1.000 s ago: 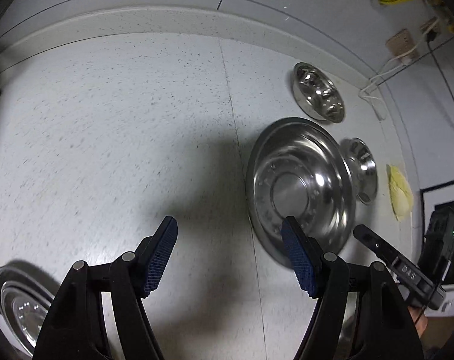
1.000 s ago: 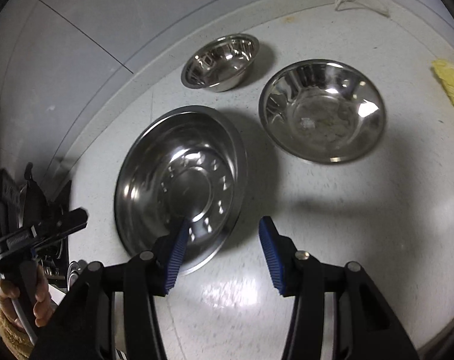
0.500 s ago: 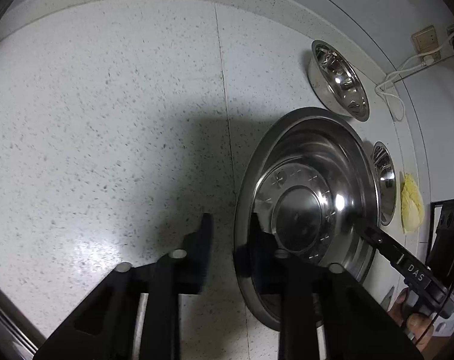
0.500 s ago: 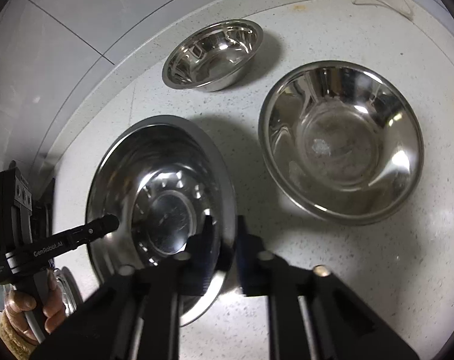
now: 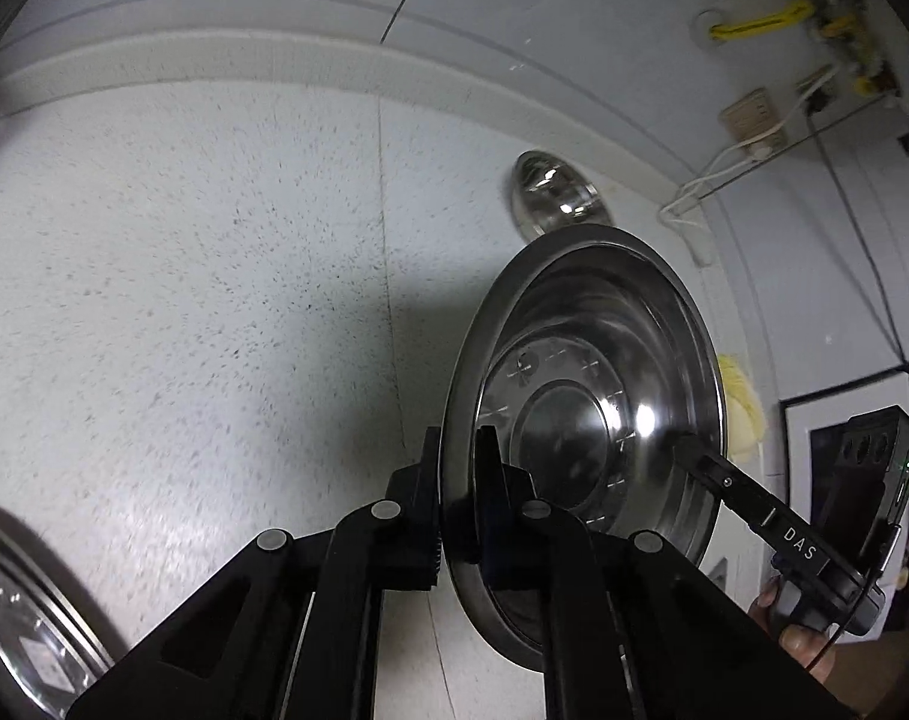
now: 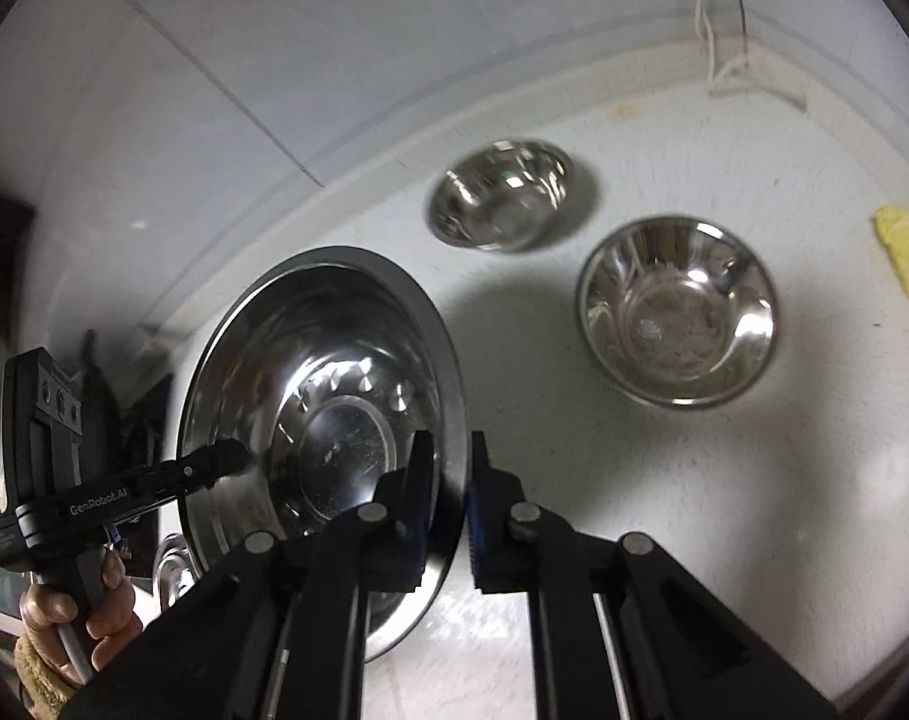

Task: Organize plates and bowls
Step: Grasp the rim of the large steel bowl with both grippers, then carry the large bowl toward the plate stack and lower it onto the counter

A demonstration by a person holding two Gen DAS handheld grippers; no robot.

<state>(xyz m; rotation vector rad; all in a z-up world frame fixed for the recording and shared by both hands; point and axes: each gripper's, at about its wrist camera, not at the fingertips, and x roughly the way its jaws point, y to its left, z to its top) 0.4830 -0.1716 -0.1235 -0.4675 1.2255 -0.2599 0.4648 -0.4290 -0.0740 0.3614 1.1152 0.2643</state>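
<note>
small bowl [image 6: 505, 198] — blurred | second plate [image 5: 28, 618] — cut by frame edge

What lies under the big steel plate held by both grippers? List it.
Under the lifted steel plate, only shadowed speckled countertop shows. The left gripper and right gripper clamp its rim; the plate hides what lies directly beneath.

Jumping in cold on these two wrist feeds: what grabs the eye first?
The big steel plate, pinched at opposite rim edges by the left gripper and the right gripper, both with jaws closed on it, fills the centre. Behind it on the speckled counter sit two steel bowls, the small bowl near the wall and the larger bowl to its right.
</note>
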